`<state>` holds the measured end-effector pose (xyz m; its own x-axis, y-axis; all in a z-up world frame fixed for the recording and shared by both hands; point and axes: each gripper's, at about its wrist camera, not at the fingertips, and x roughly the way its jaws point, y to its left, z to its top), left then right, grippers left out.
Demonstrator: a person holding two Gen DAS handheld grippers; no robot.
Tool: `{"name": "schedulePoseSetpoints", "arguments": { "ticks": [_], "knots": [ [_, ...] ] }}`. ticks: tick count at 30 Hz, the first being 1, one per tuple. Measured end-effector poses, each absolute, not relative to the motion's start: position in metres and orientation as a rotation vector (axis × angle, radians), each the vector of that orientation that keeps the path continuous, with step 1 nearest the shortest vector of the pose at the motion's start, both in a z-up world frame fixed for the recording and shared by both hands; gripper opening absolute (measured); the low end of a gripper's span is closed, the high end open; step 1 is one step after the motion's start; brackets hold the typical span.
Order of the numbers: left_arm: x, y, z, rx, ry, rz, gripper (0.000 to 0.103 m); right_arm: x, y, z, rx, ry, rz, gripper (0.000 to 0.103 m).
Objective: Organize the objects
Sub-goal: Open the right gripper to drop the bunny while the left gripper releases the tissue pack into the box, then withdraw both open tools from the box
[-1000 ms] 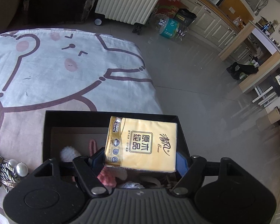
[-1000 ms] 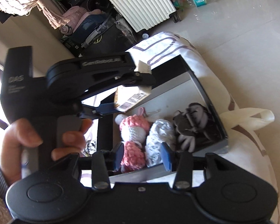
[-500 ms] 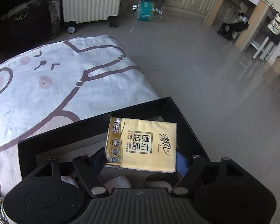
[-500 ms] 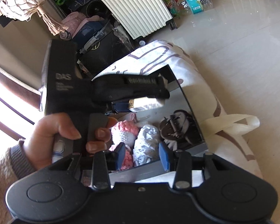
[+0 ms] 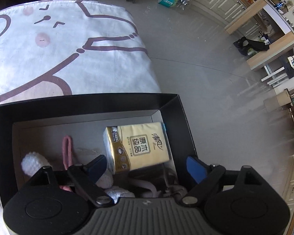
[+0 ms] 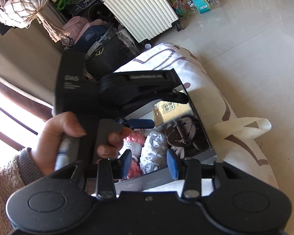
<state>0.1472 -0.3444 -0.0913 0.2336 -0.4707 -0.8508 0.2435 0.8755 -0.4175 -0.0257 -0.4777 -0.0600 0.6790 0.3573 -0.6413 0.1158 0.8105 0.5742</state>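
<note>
The left gripper (image 5: 147, 166) stands wide open above the yellow tissue pack (image 5: 137, 146) lying inside the black cardboard box (image 5: 88, 102). The right gripper (image 6: 149, 163) is open and empty; the left one hides half of the box.

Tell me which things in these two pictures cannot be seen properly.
- Left wrist view: the items under the tissue pack in the black box are hidden by the open left claw.
- Right wrist view: the tissue pack is mostly covered by the left claw's body.
- Right wrist view: the hair clip is motion-blurred.
</note>
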Motion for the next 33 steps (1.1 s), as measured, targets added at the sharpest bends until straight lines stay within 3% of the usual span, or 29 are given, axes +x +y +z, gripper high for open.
{"name": "schedulePoseSetpoints", "arguments": {
  "ticks": [16, 33],
  "knots": [
    [0.118, -0.307, -0.042, -0.182, 1.178, -0.449, 0.088, -0.024, -0.468, -0.042, 0.61, 0.806, 0.103, 0.042],
    [0.072, -0.218, 0.003, -0.067, 1.025, -0.331, 0.089, -0.022, -0.425, -0.011, 0.419, 0.827, 0.043, 0.042]
  ]
}}
